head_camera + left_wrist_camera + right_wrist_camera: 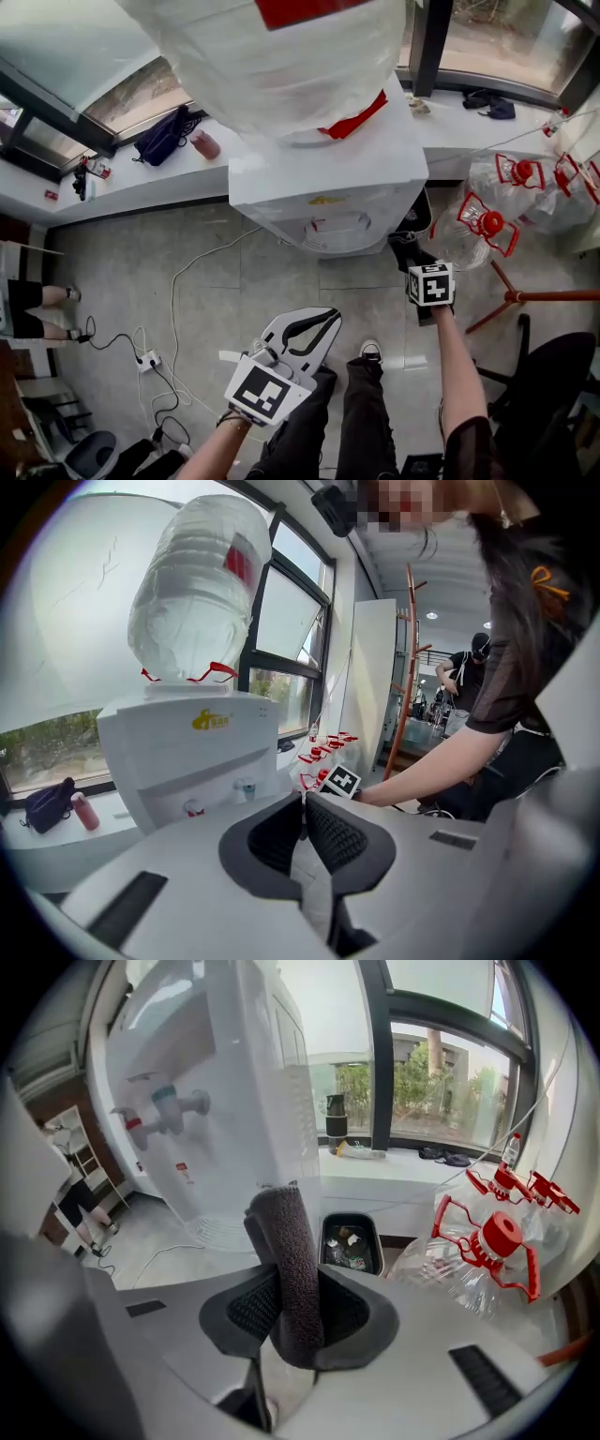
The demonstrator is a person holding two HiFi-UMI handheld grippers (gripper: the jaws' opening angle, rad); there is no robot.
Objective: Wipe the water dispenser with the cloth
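The white water dispenser stands by the window with a big upturned bottle on top. My right gripper is low beside the dispenser's right side, shut on a dark grey cloth that sticks up between its pads. In the right gripper view the dispenser's side wall is close ahead, with the taps to the left. My left gripper hangs back over my legs, shut and holding nothing. In the left gripper view its pads meet in front of the dispenser.
Empty water bottles with red caps lie to the right, seen close as bottles. A black waste bin stands behind the dispenser's corner. A coat stand's leg, a chair, a power strip with cables, and a person's legs are around.
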